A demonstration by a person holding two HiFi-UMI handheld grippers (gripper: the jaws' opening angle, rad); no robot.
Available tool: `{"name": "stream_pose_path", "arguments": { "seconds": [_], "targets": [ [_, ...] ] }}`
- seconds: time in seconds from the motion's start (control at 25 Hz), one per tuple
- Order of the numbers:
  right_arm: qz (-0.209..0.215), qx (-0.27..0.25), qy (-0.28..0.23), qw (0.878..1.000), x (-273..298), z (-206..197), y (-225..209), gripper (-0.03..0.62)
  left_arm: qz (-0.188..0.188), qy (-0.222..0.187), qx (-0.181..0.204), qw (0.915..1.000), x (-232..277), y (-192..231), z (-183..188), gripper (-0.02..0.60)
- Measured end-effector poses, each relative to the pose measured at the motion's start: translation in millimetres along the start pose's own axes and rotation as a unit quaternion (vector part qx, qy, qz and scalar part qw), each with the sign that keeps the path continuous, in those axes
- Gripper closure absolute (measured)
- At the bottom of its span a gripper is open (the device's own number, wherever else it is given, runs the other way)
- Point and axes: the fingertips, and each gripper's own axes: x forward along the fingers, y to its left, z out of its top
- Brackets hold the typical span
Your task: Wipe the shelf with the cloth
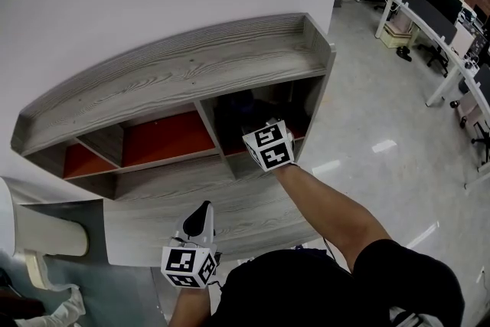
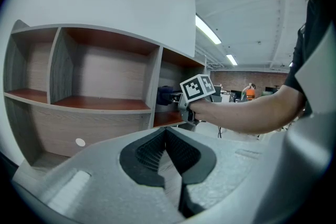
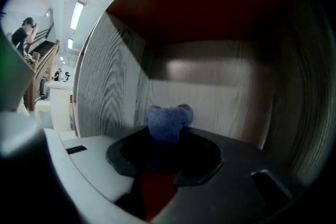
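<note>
Right gripper (image 3: 164, 150) jaws: clamped on blue cloth (image 3: 167, 119), inside the shelf's (image 1: 191, 65) right-hand compartment.
Left gripper (image 2: 167, 138) jaws: pressed together, nothing between, out in front of shelf.

**Right tongs reach out, left tongs held back**

Right arm (image 1: 329, 199): bare from a dark short sleeve (image 1: 409, 272) down, stretched forward, almost straight. Right hand (image 2: 202, 108): wrapped round the handle, marker cube on top. Right tongs (image 3: 164, 139): jaws clamped on a blue cloth (image 3: 167, 115), which bulges out past the tips.

Left tongs (image 1: 200, 222): close to the body, well behind the right pair, pointing forward. Jaws pressed together at the tips, nothing between them. Left forearm (image 1: 190, 306): only a short stretch shows, at the bottom edge of the head view.
</note>
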Motion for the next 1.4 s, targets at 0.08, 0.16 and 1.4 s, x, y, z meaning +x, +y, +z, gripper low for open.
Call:
{"name": "stream_pose_path", "arguments": {
  "seconds": [0.08,0.16,1.4],
  "targets": [
    [0.025,-0.013,0.007,1.0,7.1,-1.3,16.2,0.46,0.003,0.0,-0.001,1.0,-1.3,0.7,-0.4,0.572],
    [0.039,-0.027,0.02,0.999,13.5,-3.0,26.0,0.46,0.008,0.0,-0.003,1.0,-3.0,3.0,-1.5,0.572],
    [0.015,-0.012,0.068,0.997,38.4,-20.1,2.4,0.459,0.022,0.001,-0.011,0.9997,-3.2,14.4,-1.5,0.572]
  ]
}}
